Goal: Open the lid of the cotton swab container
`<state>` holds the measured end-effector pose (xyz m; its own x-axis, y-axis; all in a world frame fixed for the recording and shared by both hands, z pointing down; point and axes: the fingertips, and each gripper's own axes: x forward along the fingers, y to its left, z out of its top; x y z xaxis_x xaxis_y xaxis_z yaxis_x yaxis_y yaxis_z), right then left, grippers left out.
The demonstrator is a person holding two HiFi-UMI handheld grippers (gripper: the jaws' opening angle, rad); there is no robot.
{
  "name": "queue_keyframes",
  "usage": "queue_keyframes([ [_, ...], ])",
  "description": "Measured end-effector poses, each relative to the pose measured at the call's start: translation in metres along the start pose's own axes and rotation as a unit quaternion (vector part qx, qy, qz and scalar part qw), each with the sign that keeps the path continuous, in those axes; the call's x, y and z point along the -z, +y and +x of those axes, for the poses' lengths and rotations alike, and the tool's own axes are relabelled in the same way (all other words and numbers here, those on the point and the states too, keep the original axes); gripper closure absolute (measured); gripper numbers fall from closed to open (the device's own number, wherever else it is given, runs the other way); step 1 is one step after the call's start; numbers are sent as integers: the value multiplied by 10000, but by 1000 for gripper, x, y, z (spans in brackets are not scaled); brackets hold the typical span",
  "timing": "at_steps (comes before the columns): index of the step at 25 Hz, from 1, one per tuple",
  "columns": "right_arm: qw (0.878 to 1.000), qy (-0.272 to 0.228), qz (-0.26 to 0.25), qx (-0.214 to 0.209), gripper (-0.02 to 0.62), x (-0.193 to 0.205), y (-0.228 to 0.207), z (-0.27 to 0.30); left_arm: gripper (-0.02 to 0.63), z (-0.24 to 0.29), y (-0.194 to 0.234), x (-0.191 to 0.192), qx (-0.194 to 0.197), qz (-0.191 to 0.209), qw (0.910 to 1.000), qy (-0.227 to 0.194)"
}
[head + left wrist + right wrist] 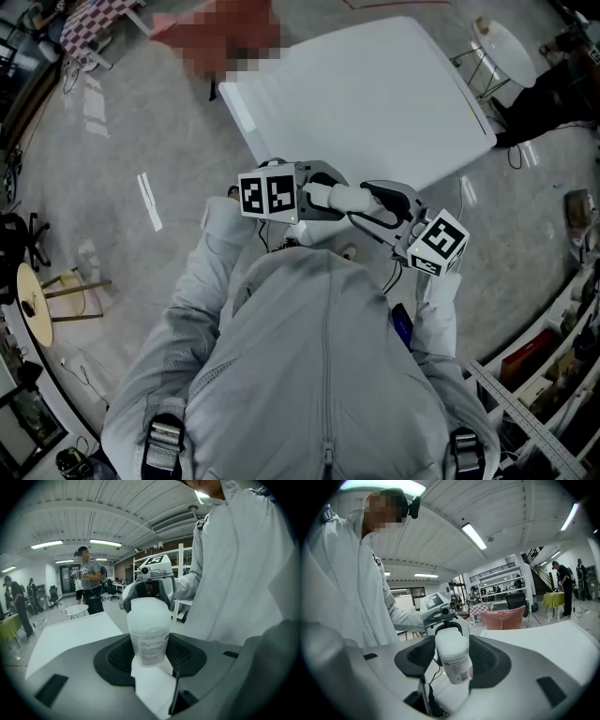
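I hold a small white cotton swab container (342,198) level in front of the person's chest, one gripper at each end. My left gripper (323,192) has its dark pads closed on one end. In the left gripper view the printed label on the container (149,630) sits between the jaws of the left gripper (150,656), and a frosted end points away. My right gripper (375,204) clasps the other end. In the right gripper view both pads of the right gripper (452,660) press on the container (453,656).
A large white table (375,94) stands just ahead of the person. A small round table (506,42) is at the far right and a wooden stool (37,305) at the left. Shelving (553,356) lines the right side. Other people (89,585) stand far back.
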<state>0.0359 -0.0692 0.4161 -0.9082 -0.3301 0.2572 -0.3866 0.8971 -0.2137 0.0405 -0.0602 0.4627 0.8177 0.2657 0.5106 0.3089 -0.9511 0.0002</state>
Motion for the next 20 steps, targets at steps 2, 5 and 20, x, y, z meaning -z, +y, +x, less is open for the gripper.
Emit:
queue_keyframes([
  [2,10000,-28,37,11,360,0,-1,-2,402,2,1,-1,-22,25,10000,15],
  [5,9999,-65,112,15,360,2,-2,-2,402,3,1,1,-17,41,10000,57],
  [20,9994,-149,310,-9,360,1,-9,-5,402,6,8,7,-152,134,9992,348],
])
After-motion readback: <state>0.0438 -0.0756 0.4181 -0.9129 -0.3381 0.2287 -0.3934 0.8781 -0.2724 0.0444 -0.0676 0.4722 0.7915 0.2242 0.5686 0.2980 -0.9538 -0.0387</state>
